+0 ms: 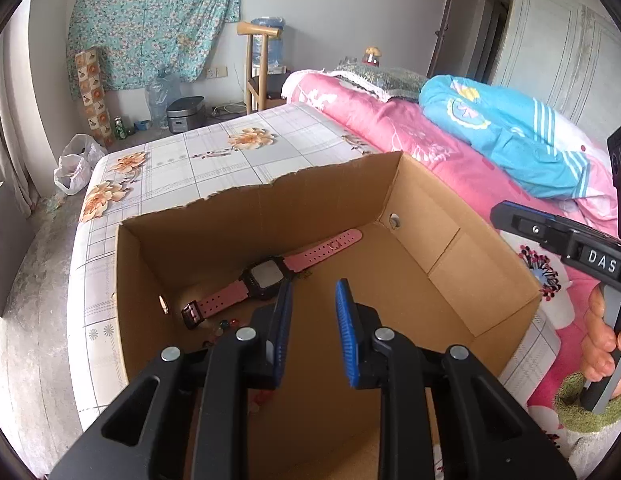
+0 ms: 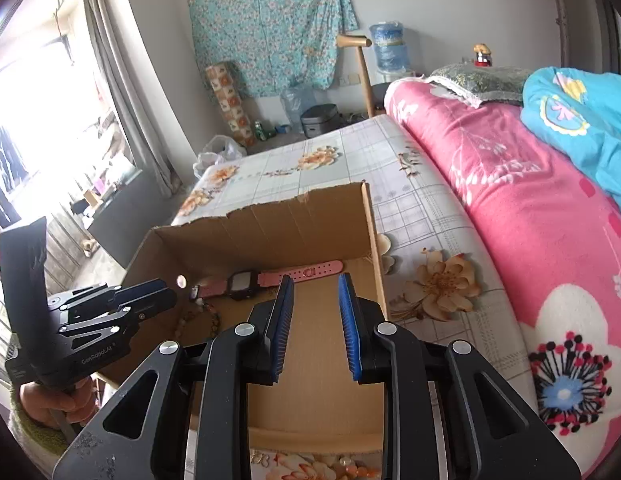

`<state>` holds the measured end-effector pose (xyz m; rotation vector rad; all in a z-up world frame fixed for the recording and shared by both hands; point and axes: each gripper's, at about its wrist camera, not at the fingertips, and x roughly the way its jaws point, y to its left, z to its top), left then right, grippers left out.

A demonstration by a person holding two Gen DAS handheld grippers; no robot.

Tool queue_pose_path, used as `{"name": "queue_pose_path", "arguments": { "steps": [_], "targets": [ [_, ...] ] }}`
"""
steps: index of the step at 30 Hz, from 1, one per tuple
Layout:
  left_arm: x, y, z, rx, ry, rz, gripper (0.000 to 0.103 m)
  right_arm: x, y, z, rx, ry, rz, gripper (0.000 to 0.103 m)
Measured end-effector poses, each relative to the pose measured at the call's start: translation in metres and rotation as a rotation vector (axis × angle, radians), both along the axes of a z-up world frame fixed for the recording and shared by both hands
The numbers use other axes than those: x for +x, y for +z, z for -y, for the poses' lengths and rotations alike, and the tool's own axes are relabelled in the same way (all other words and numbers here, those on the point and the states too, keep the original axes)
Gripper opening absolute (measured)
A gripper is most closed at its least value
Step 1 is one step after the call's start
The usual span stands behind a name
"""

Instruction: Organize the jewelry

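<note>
An open cardboard box (image 1: pixel 310 208) (image 2: pixel 290 228) stands on the bed. On its floor by the far wall lies a pink-strapped watch (image 1: pixel 266 272) (image 2: pixel 240 280) with a dark square face. Small coloured beads (image 1: pixel 226 326) lie near it, and a beaded bracelet (image 2: pixel 198 320) rests by the left wall. My left gripper (image 1: pixel 315 286) (image 2: pixel 168 295) hangs over the box, open with nothing between its blue pads. My right gripper (image 2: pixel 315 280) (image 1: pixel 498 216) hovers over the box's right side, also open and holding nothing. My fingers hide part of the box floor.
The box sits on a floral grid-patterned sheet (image 2: pixel 422 208). A rolled pink quilt (image 2: pixel 530 208) and a blue blanket (image 1: pixel 510 132) lie to the right. More beads (image 2: pixel 350 468) lie on the sheet in front of the box. A person's hand (image 1: pixel 602 340) holds the right gripper's handle.
</note>
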<state>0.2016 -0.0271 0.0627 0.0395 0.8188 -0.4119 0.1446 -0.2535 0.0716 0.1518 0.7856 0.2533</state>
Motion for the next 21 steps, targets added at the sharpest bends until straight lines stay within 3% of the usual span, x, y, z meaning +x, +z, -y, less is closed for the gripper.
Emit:
{"name": "queue_pose_path", "arguments": {
  "steps": [11, 17, 21],
  "targets": [
    [-0.063, 0.015, -0.022, -0.098, -0.068, 0.064, 0.021, -0.04, 0.013, 0.007, 0.119, 0.058, 0.017, 0.026],
    [-0.11, 0.01, -0.025, -0.106, -0.159, 0.088, 0.021, -0.081, 0.003, -0.003, 0.123, 0.171, 0.031, 0.027],
    [-0.137, -0.001, -0.023, -0.15, -0.241, 0.057, 0.021, -0.102, -0.017, -0.005, 0.104, 0.21, -0.021, 0.027]
  ]
}}
